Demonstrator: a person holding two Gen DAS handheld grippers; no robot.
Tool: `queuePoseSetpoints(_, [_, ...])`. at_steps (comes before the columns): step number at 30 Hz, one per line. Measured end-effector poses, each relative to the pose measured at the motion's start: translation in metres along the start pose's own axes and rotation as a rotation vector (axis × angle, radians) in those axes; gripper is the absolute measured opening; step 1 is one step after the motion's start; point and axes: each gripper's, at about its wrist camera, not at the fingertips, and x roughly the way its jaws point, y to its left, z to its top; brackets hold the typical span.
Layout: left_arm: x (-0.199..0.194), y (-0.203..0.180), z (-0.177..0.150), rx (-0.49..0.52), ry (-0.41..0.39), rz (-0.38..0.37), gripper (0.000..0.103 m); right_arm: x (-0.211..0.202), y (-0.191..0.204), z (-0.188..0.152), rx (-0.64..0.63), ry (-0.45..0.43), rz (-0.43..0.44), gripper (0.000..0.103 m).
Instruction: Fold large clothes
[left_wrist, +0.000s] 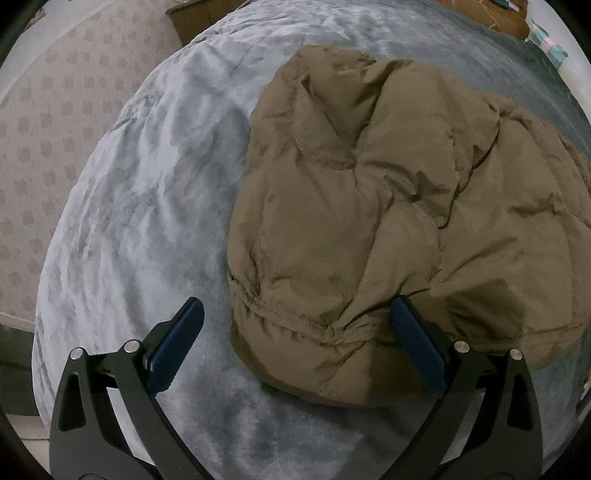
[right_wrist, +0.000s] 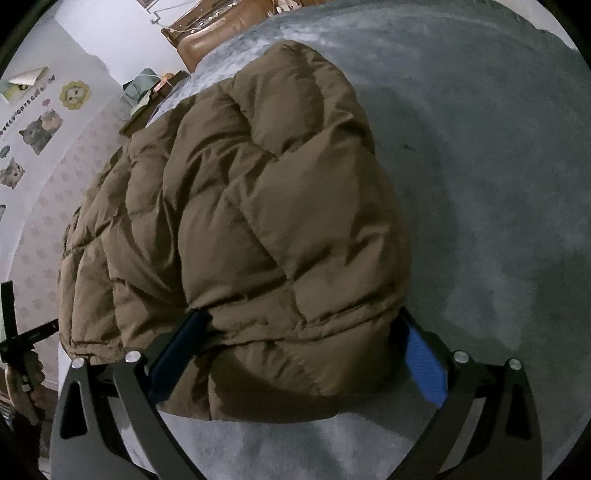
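A brown puffer jacket (left_wrist: 369, 206) lies bunched in a thick folded heap on a grey plush blanket (left_wrist: 147, 206). My left gripper (left_wrist: 295, 306) hangs open above the jacket's near gathered hem; its right finger (left_wrist: 417, 343) overlaps the fabric and its left finger is over bare blanket. In the right wrist view the jacket (right_wrist: 240, 221) fills the middle. My right gripper (right_wrist: 299, 317) is open wide, with the jacket's near end bulging between the two blue pads (right_wrist: 424, 365). I cannot see the pads squeezing the fabric.
The blanket (right_wrist: 480, 221) stretches right of the jacket. A beige patterned wall (left_wrist: 48, 122) runs along the left, with cat stickers (right_wrist: 37, 129) on it. A brown headboard (right_wrist: 218, 33) stands at the far end. A hand on a black handle (right_wrist: 22, 373) shows at the left edge.
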Motion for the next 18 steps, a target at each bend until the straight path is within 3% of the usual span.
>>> queuePoseSetpoints(8, [-0.003, -0.004, 0.004, -0.009, -0.002, -0.006, 0.1, 0.004, -0.009, -0.004, 0.018, -0.006, 0.0, 0.101])
queuePoseSetpoints(13, [0.003, -0.005, 0.004, -0.009, 0.004, -0.013, 0.1, 0.016, -0.028, -0.013, 0.088, 0.017, 0.064, 0.102])
queuePoseSetpoints(18, [0.005, -0.003, 0.007, -0.017, 0.01, -0.016, 0.1, 0.027, -0.011, -0.005, 0.017, 0.065, 0.085, 0.102])
